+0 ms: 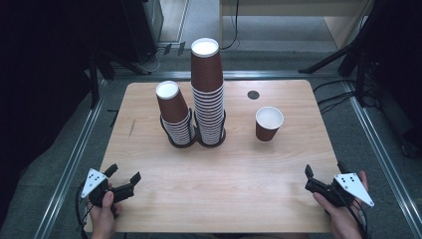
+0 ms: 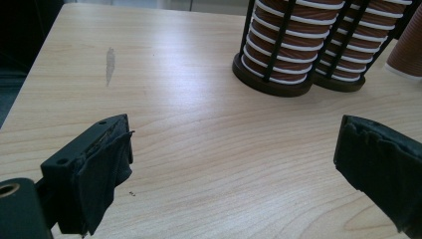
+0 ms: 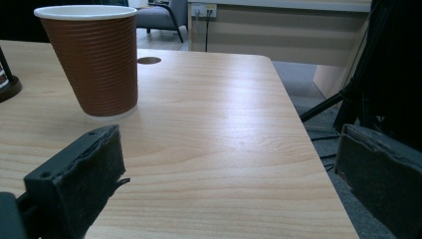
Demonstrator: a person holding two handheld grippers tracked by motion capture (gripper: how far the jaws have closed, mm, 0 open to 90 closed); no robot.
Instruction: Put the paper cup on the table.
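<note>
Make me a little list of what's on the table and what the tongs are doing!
table: wooden table, small dark round hole near the far edge
tall stack: brown paper cups in a black rack
short stack: brown cups in a rack, just left of the tall one
single cup: upright, alone to the right
left tongs: open, holding nothing, near the front edge
right tongs: open, holding nothing, near the front edge

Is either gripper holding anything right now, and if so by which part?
Nothing is held. The left gripper and right gripper both have open, empty jaws.
</note>
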